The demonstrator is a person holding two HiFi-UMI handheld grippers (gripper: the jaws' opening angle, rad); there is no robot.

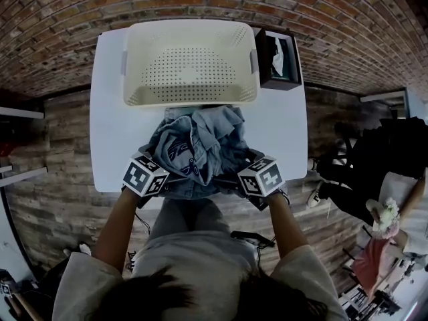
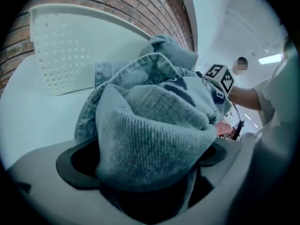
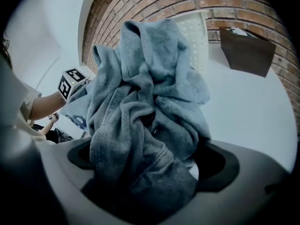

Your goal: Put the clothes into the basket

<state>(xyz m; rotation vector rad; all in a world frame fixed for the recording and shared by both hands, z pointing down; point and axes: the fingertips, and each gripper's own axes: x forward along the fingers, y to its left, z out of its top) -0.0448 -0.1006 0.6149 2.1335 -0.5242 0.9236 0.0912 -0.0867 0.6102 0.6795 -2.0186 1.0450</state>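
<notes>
The clothes (image 1: 197,149) are lying in one blue heap on the near part of the white surface (image 1: 110,126), apart from the basket (image 1: 190,65), which is standing empty at the far side. Part of the heap is hanging over the near edge, towards the person.

The left hand-held gripper (image 2: 150,172) is standing with its jaws spread as wide as they go, and a thick fold of ribbed grey-blue cloth is bulging between them without looking pinched. The right hand-held gripper (image 3: 150,172) is also holding its jaws wide apart around a bunch of cloth, and a sliver of white is showing between the cloth and one pad. So the two seem to be cradling the heap from either side rather than clamping it.

Risks, as I am judging them:
- With neither pair of jaws biting, a lift is likely to be leaving most of the heap behind, or letting it sag out between the two sides.
- Loose ends are trailing off the near edge; their weight may be dragging pieces to the floor.
- The heap looks about as wide as the basket's mouth, so a sleeve may be catching on the rim and ending up draped outside.
- The box (image 1: 277,59) is sitting just beside the basket, and a swinging end could be knocking it.
</notes>
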